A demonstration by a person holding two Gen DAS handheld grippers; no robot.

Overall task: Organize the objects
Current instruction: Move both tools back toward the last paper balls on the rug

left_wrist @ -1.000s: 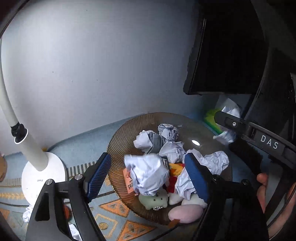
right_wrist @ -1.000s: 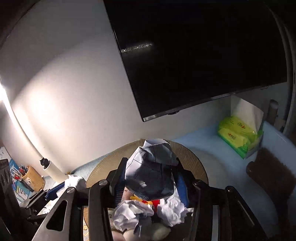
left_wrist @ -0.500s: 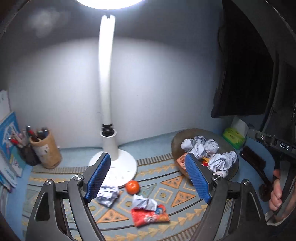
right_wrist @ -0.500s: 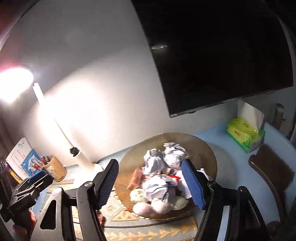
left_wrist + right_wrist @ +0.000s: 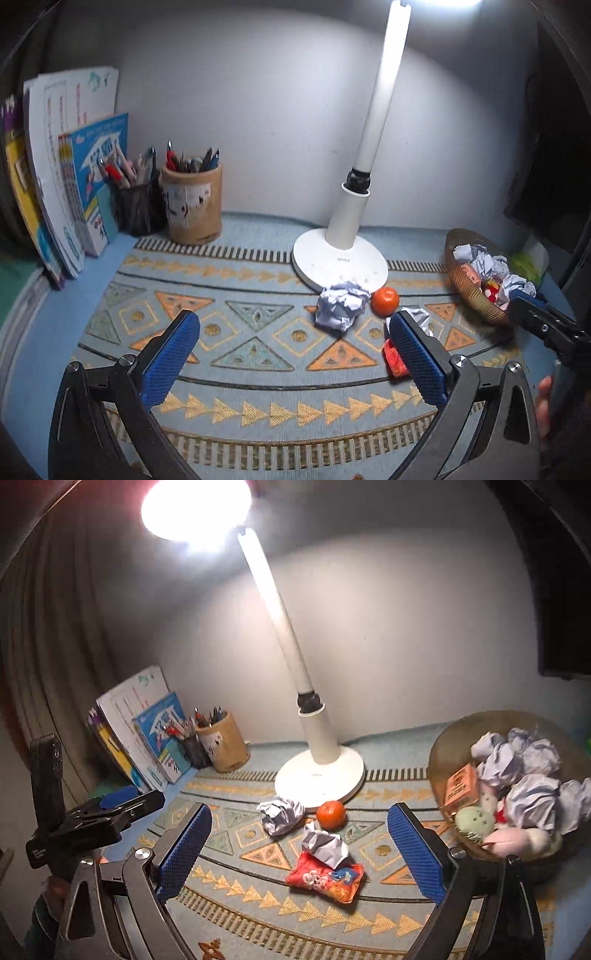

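Now both blue-padded grippers, left gripper point(image 5: 295, 354) and right gripper point(image 5: 300, 849), just spread wide and empty, crumpled paper ball point(image 5: 280, 814) and round orange point(image 5: 331, 814) on woven mat point(image 5: 236, 878) at twelve o'clock, ribbed brown bowl point(image 5: 443, 753) of paper wads at two o'clock.

A plain white wall point(image 5: 406, 635) filled the upper frame. At upper left, a lit lamp head point(image 5: 195, 507) glared above a white lamp pole point(image 5: 280, 620) and round base point(image 5: 319, 779). A curtain point(image 5: 48, 657) hung at far left. A dark screen point(image 5: 561, 590) stood at right. A patterned blue mat point(image 5: 258, 332) covered the desk below.
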